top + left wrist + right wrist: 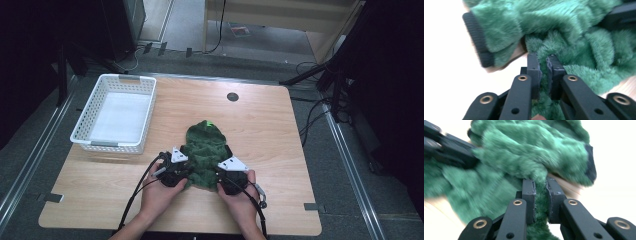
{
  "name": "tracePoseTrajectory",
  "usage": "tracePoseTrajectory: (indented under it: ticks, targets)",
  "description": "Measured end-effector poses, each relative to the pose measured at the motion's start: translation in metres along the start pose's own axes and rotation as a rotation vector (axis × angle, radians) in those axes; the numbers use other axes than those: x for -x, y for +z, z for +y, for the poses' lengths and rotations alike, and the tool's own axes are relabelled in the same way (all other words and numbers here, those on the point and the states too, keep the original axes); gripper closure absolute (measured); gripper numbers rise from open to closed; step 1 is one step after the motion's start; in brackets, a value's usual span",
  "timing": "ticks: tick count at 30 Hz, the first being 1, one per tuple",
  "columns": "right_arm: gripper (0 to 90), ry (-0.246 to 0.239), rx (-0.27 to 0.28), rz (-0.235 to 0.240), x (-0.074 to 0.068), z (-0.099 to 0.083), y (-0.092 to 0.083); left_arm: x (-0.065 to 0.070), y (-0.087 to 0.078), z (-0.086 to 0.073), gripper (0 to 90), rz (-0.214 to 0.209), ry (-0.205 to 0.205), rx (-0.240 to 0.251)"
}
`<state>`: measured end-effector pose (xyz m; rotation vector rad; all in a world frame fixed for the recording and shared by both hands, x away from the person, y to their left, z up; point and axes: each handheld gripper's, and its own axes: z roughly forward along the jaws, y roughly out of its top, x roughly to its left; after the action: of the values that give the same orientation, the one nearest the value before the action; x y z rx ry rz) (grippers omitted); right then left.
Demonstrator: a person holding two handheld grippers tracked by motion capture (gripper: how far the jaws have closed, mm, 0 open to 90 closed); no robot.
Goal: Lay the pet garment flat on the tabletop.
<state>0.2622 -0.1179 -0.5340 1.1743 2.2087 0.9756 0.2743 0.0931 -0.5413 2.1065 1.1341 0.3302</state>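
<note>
A green furry garment (205, 150) with dark ribbed cuffs lies crumpled near the front middle of the wooden table (270, 130). My left gripper (176, 171) holds its left lower edge, and in the left gripper view the jaws (543, 60) are shut on a fold of green fur (574, 32). A dark cuff (477, 40) lies to their left. My right gripper (227, 175) holds the right lower edge; in the right gripper view it (540, 182) is shut on the fur (529, 152), with another cuff (591, 162) at the right.
A white slatted basket (116, 113) stands at the table's back left with nothing visible in it. A round cable hole (232, 96) sits near the far edge. Bare table spreads to the right of the garment.
</note>
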Motion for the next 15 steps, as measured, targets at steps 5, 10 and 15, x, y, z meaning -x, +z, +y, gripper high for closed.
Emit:
tracePoseTrajectory:
  ticks: [5, 10, 15]
  targets:
    - [83.1, -0.005, -0.033, -0.033, 0.01, -0.01, -0.005, -0.008, -0.007, -0.005, 87.0, 0.03, 0.014, -0.012]
    - [82.9, -0.055, -0.064, -0.061, 0.009, -0.012, 0.0, -0.016, -0.011, -0.012, 86.0, -0.077, -0.036, 0.0]
    - [52.5, -0.031, -0.02, 0.128, 0.007, -0.008, -0.01, -0.013, -0.018, -0.014, 58.0, -0.134, -0.01, 0.009]
